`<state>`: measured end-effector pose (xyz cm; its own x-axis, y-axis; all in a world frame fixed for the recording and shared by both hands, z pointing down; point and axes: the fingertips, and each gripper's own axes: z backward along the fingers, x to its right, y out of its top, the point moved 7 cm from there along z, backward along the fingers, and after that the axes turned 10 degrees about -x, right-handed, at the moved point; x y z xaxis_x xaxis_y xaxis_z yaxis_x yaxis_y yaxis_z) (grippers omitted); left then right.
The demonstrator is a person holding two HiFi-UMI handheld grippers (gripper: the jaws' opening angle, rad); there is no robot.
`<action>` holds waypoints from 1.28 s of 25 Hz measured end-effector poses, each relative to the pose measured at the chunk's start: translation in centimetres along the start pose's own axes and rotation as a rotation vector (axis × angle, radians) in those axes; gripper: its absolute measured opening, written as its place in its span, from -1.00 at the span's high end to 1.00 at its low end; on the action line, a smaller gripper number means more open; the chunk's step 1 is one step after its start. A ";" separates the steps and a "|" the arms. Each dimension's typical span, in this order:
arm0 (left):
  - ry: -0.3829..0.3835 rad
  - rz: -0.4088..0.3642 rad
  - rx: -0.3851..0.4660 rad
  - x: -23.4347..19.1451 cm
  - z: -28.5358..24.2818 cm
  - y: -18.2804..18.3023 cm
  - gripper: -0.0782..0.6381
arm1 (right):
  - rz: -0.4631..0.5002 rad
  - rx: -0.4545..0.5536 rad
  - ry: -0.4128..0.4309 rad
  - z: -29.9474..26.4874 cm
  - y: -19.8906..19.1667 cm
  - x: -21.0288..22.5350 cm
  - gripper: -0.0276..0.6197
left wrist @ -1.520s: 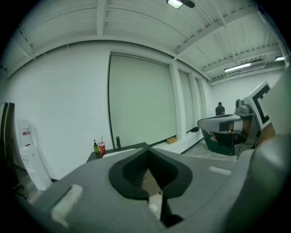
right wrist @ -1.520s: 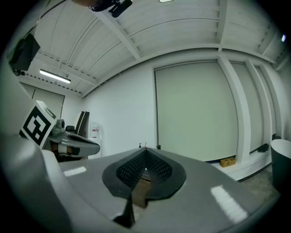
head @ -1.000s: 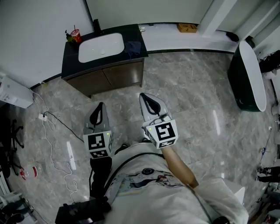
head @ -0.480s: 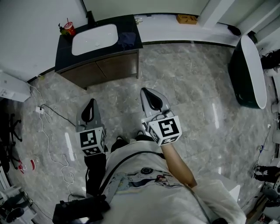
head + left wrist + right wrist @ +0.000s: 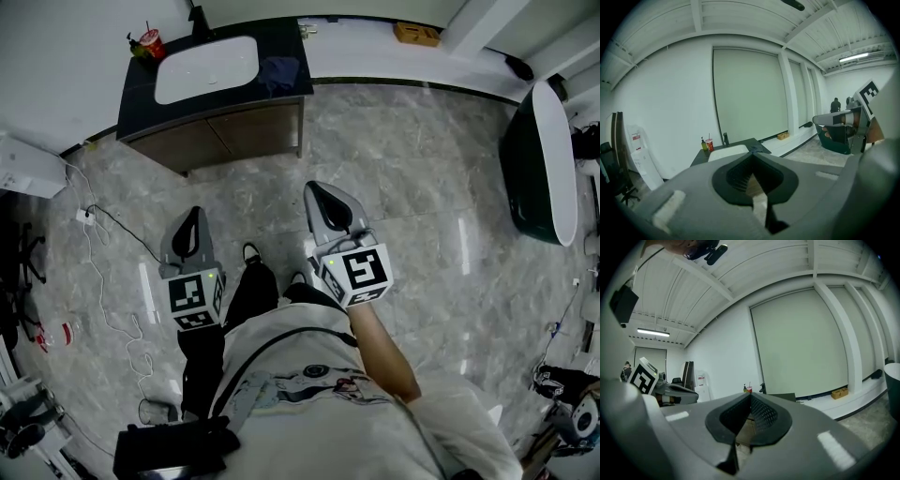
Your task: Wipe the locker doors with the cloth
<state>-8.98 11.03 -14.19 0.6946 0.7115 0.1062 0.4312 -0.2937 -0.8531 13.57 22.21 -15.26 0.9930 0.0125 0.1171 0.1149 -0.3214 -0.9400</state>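
Note:
A dark blue cloth lies crumpled on the black counter of a sink cabinet, to the right of the white basin. The cabinet's two brown doors are closed. Both grippers hang over the marble floor, well short of the cabinet. My left gripper is shut and holds nothing. My right gripper is shut and also holds nothing. In the left gripper view the shut jaws point toward the counter, where the cloth shows as a dark lump. The right gripper view shows shut jaws aimed at the same cabinet.
A red cup and a bottle stand at the counter's back left. A white cable trails over the floor at the left. A large dark tub with a white rim stands at the right. A cardboard box sits on the white ledge.
The person has stepped forward; a black-trousered leg and shoe now show between the grippers. The left gripper drifted slightly left. Both grippers stay shut.

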 end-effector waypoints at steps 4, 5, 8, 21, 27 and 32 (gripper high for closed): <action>-0.008 0.004 -0.005 -2.1 -2.8 0.2 0.78 | 0.005 -0.022 -0.003 -3.2 0.0 0.2 0.90; -0.012 0.006 -0.001 -2.8 -3.8 0.4 0.78 | 0.010 -0.026 -0.006 -4.2 0.1 0.2 0.90; -0.032 0.016 0.016 -5.0 -7.4 1.5 0.78 | 0.021 -0.041 -0.023 -7.6 0.8 0.4 0.90; -0.122 -0.005 -0.005 -14.5 -19.0 6.9 0.78 | 0.011 -0.165 -0.059 -24.0 3.5 1.9 0.90; -0.130 0.010 -0.060 -15.4 -22.1 6.8 0.78 | 0.000 -0.273 -0.045 -28.8 1.4 4.8 0.90; -0.087 0.036 -0.081 -15.2 -24.9 7.3 0.78 | -0.009 -0.356 -0.037 -34.2 -1.0 10.5 0.88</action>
<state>-2.04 -17.80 -9.29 0.6599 0.7509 0.0283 0.4542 -0.3686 -0.8111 23.01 -9.75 -2.10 0.9930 0.0487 0.1072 0.1138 -0.6311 -0.7674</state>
